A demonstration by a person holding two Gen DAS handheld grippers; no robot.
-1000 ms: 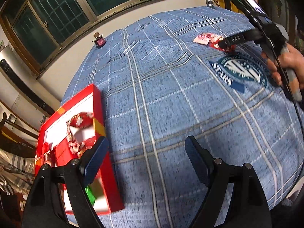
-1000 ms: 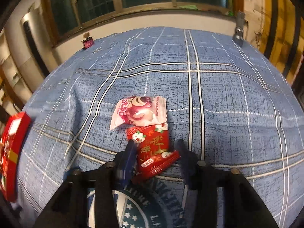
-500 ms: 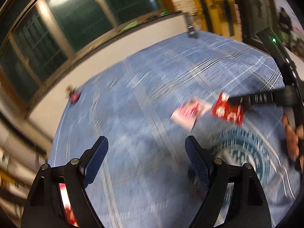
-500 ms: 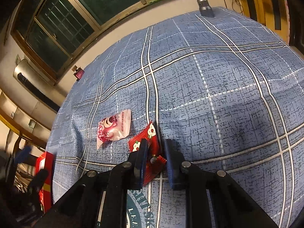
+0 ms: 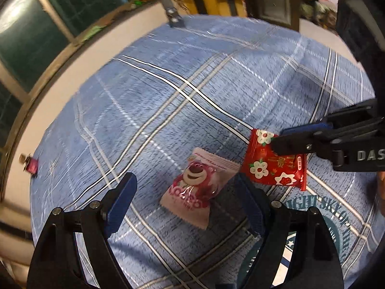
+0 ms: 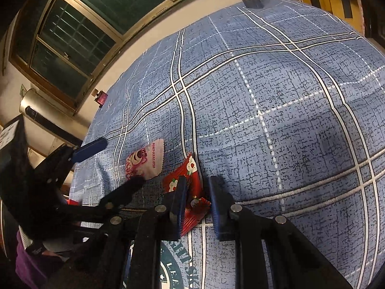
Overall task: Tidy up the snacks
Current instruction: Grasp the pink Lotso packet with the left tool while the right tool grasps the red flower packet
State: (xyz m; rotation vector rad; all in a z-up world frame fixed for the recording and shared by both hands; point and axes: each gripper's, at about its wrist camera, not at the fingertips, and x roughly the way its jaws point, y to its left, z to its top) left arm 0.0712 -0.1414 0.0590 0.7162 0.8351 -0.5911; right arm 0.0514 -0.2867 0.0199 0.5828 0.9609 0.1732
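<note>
On the blue cloth (image 5: 168, 101) lie 2 snacks: 1 pink packet (image 5: 198, 187) between the wide-apart left gripper (image 5: 185, 200), 1 red packet (image 6: 192, 192) pinched by the right gripper (image 6: 197, 202).

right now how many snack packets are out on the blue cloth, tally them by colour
red packet with white flowers: 1, between the jaws of the right gripper
pink packet with a bear face: 1, flat on the blue plaid cloth, in front of the open left gripper
total: 2
</note>
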